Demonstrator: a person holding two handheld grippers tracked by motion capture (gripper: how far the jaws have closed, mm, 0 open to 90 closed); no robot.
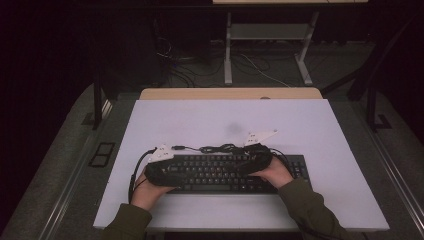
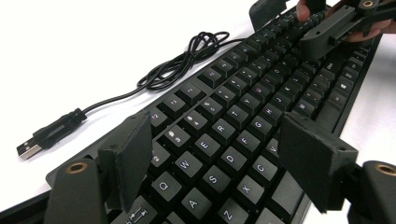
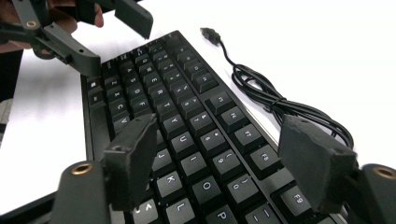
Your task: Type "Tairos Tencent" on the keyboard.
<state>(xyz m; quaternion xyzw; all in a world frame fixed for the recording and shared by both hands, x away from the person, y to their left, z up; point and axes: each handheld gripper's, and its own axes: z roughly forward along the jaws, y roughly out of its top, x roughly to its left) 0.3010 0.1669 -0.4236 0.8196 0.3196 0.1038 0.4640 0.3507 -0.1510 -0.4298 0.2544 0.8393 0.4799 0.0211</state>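
Note:
A black keyboard lies across the near half of the white tabletop. Its black cable is coiled loosely behind it and ends in a USB plug. Both grippers hover just above the keys, pointing toward each other. My left gripper stands open over the Q-W-E end of the keyboard, nothing between its jaws. My right gripper is open over the U-J-K-O keys, also holding nothing. The left gripper shows far off at the other end, jaws apart.
The coiled cable and plug rest on bare white board behind the keyboard. A faint grey smudge marks the board's middle. A wooden desk edge runs behind; a metal frame and floor cables stand beyond.

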